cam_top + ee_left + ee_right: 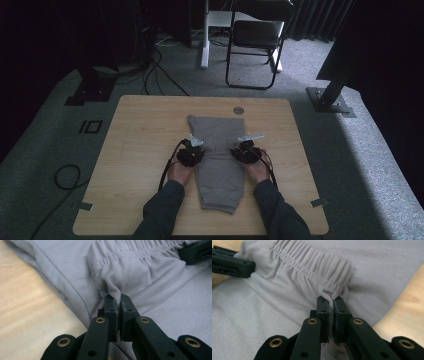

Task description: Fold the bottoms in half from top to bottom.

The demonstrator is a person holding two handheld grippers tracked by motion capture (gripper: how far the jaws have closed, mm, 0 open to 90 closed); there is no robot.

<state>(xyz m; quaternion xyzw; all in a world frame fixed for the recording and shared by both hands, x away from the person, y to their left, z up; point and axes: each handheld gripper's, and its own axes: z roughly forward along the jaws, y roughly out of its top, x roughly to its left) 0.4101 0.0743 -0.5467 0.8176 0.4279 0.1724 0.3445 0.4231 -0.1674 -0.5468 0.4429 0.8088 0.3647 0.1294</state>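
No legible text, label, brand, number or sign is present in the high view, the left gripper view or the right gripper view.
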